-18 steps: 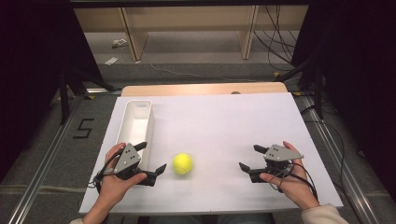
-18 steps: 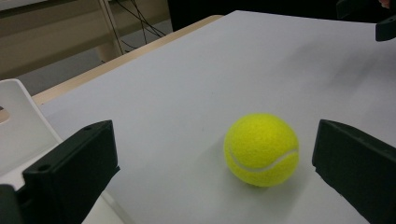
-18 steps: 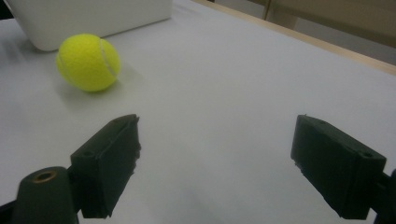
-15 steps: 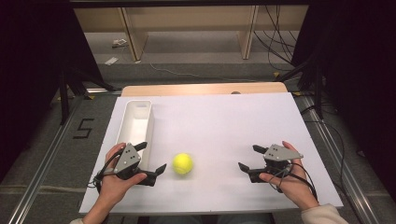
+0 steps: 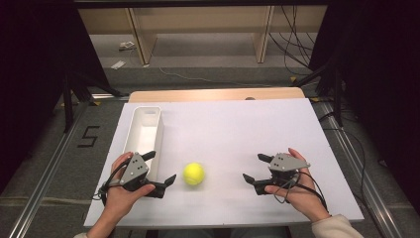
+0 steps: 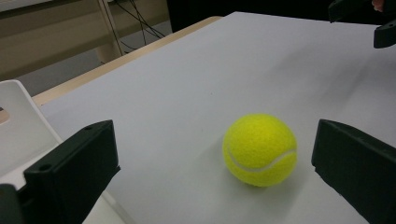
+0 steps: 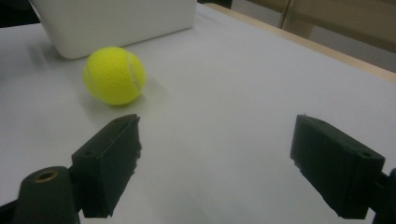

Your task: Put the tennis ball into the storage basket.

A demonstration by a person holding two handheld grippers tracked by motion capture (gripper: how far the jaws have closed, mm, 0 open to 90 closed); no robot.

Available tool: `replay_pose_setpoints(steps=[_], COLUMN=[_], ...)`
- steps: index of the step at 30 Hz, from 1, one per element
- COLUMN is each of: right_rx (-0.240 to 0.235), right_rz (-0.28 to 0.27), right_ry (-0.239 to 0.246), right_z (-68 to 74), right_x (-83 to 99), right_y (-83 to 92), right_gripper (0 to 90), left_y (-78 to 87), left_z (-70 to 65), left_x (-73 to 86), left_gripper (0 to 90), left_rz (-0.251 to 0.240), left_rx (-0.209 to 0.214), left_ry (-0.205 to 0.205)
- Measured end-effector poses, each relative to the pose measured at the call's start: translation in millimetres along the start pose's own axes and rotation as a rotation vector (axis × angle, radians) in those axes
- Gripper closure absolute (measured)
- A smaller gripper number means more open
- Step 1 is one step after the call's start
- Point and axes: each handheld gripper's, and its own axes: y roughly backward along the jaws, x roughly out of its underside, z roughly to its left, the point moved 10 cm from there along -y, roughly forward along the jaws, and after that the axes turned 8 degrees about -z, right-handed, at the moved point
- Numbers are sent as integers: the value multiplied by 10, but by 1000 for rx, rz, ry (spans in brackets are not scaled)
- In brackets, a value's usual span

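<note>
Where fuzzy round yellow tennis ball (image 5: 193, 173) rests: smooth white board (image 5: 237, 134).

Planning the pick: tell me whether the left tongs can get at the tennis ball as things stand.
Probably yes. The left tongs stand open beside the tennis ball, with bare table between; the white bin sits off to the side.

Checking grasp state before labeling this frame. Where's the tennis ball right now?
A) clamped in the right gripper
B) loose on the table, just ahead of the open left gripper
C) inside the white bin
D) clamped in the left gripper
B. The tennis ball sits on the white table, just off the tips of the left gripper, whose jaws stand wide apart; the right gripper is open too and farther off, and the white bin holds no ball.
</note>
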Motion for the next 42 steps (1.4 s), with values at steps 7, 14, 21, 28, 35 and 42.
replay_pose_setpoints(steps=[7,14,21,28,35,42], right_rx=[-22,-40,-58,-78,-95,-110], right_rz=[-4,-3,-7,-6,-3,3], right_ry=[4,6,5,6,14,20], right_z=[69,132,200,278,354,415], right_x=[-66,-91,-121,-148,-179,-203], right_y=[-140,-230,-294,-399,-510,-621], right_gripper=[167,167,167,167,167,167], left_y=[4,6,6,6,6,7], left_z=[-1,-1,-1,0,-2,-4], left_x=[-2,-1,-5,-4,-5,-9], left_gripper=[2,3,3,3,4,4], left_rz=[-1,-2,-4,-3,-5,-6], left_rx=[1,1,-1,-2,-1,0], left_ry=[1,2,5,4,6,4])
